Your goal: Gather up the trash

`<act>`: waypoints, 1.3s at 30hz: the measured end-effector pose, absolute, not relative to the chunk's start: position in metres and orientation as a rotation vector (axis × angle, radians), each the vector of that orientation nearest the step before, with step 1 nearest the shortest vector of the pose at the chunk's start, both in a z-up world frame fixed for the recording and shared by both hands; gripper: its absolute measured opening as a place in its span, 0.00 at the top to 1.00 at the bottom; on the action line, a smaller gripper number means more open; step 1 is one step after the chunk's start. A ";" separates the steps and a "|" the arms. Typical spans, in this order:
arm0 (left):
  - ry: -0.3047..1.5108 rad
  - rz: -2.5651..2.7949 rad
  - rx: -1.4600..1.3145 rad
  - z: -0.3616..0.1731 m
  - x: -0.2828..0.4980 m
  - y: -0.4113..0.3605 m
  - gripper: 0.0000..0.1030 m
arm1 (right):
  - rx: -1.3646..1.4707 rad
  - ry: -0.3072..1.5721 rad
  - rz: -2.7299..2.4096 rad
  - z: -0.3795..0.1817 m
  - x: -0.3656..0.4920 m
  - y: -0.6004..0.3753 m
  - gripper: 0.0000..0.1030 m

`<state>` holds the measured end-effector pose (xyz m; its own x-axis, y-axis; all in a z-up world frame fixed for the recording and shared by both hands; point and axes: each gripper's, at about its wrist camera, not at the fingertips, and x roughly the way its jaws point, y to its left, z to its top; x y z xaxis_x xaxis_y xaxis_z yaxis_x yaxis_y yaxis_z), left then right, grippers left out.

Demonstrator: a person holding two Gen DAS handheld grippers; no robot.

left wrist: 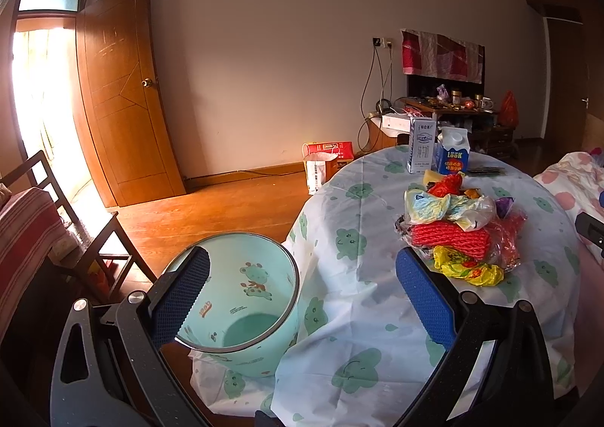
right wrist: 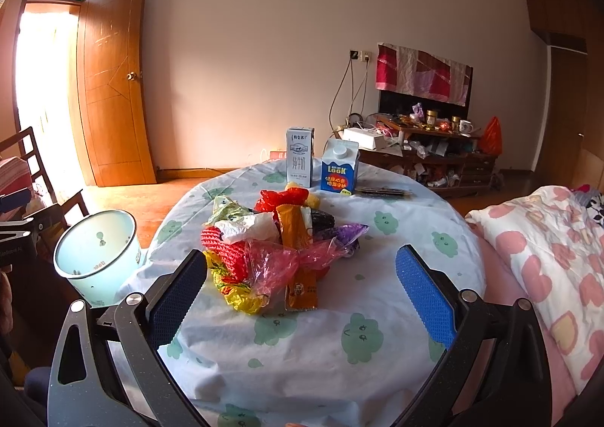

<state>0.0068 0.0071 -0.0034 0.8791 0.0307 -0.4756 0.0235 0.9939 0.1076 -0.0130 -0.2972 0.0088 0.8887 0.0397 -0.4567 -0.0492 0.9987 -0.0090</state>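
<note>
I see a round surface [right wrist: 415, 223] under a white cloth printed with green cloud faces; a bed with a pink-heart quilt [right wrist: 547, 257] lies just beside it on the right. Left of the surface, below its level, stands a mint-green bin [left wrist: 241, 302] with a cartoon animal print; its lettering reads inverted and I cannot make it out with certainty. The trash pile [right wrist: 271, 249] sits near the middle of the surface: red knitted-look netting, a yellow wrapper, pink and purple film, a white crumpled bag and an orange sachet whose print is too small to read. Behind the pile stand two cartons: a tall white one [right wrist: 299, 157] with Chinese characters, and a blue one [right wrist: 339, 170] marked "LOOK". The left hand-held gripper [left wrist: 302, 302] is spread wide, holding nothing, its left finger overlapping the bin rim. The right hand-held gripper [right wrist: 302, 298] is likewise spread and empty, near the pile's front edge.
</note>
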 end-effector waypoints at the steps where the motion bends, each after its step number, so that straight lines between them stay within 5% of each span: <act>1: 0.497 0.003 0.111 -0.003 0.007 0.006 0.06 | -0.020 0.474 0.047 0.009 -0.013 -0.297 0.05; 39: 0.497 0.006 0.106 -0.004 0.007 0.014 0.06 | -0.019 0.490 0.050 0.000 -0.008 -0.294 0.05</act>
<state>0.0070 0.0135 -0.0043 0.8790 0.0311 -0.4758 0.0203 0.9945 0.1026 -0.0084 -0.2943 -0.0001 0.8811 0.0431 -0.4709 -0.0520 0.9986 -0.0060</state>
